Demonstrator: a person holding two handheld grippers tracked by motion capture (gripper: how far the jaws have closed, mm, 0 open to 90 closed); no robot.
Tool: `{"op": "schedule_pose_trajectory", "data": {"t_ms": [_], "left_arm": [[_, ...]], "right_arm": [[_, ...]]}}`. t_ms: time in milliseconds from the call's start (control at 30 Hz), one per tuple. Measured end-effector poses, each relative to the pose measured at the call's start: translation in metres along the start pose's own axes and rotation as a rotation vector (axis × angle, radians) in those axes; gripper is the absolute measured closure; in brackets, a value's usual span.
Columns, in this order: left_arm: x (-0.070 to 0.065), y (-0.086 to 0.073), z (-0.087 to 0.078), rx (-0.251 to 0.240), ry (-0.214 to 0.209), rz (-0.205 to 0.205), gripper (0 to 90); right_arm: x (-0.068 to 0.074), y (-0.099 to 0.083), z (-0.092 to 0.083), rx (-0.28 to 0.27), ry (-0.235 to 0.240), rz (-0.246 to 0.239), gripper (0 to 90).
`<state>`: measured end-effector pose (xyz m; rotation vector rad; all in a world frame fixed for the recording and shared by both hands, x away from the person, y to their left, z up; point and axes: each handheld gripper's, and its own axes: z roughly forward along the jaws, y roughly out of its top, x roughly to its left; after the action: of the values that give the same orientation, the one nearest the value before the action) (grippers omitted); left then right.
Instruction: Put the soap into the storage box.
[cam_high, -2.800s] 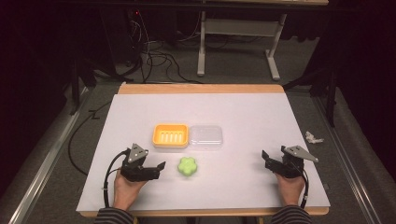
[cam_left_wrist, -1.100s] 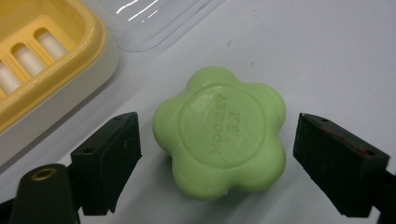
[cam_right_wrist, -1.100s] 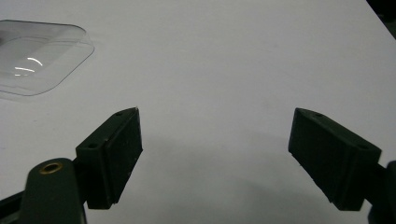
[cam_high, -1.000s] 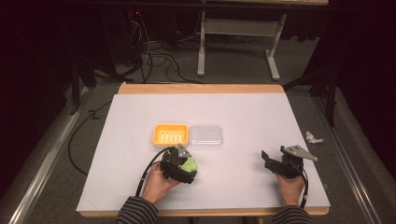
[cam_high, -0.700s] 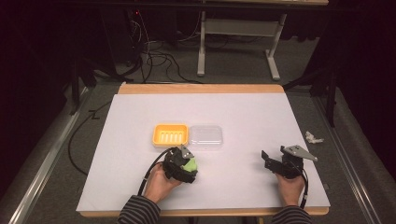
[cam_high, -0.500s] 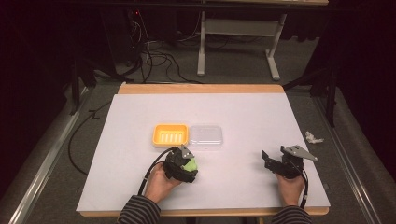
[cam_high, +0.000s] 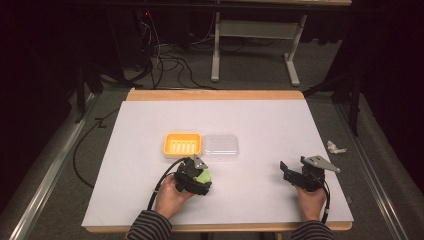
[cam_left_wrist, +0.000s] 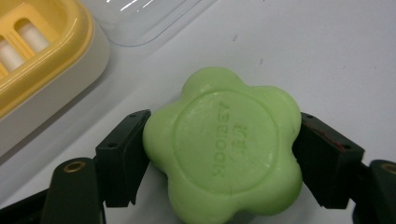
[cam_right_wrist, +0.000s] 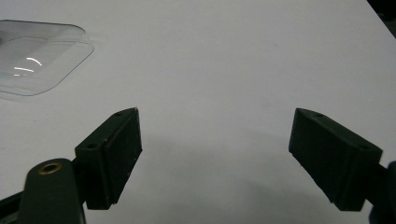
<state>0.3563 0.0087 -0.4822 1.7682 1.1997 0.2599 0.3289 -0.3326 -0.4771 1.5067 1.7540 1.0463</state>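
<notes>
**Left gripper closing on the green soap beside the dish**

Farthest left on the table (cam_high: 125, 150), the yellow soap dish (cam_high: 182, 145) is sitting with its slotted insert facing up, and the clear lid (cam_high: 220, 146) is lying just beside it on its right, touching or nearly so. Neither is being handled.

Just in front of them, the left gripper (cam_high: 199, 176) is now sitting over the green soap (cam_high: 203, 176). A few seconds ago this gripper was resting well to the left of the bar with nothing in it; about a second ago it was already at the soap, and it is staying there. In the left gripper view the two black pads (cam_left_wrist: 122, 156) are pressing against opposite lobes of the flower-shaped bar, so the jaws are holding the soap, which is lying flat on the table, not yet lifted. That suggests the grasp is made and the lift toward the dish is likely next.

Raised lettering is running across the round centre of the soap, seen sideways; it is too soft to read with confidence.

At the right, the right gripper (cam_high: 298, 173) is resting near the table's front edge exactly where it was, its jaws spread wide and holding nothing.
</notes>
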Motion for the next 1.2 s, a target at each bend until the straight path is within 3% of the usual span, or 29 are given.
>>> {"op": "schedule_pose_trajectory", "data": {"t_ms": [133, 433, 1200], "left_arm": [[0.001, 0.003, -0.002, -0.012, 0.003, -0.021, 26.3], [0.006, 0.008, -0.013, -0.031, 0.007, -0.012, 26.7], [0.023, 0.029, -0.044, -0.118, 0.018, -0.081, 27.4]], "right_arm": [[-0.001, 0.000, 0.000, 0.000, 0.001, -0.002, 17.4], [-0.001, 0.000, 0.001, -0.002, 0.000, -0.005, 17.3], [-0.001, 0.000, 0.001, 0.003, 0.000, 0.000, 17.2]]}}
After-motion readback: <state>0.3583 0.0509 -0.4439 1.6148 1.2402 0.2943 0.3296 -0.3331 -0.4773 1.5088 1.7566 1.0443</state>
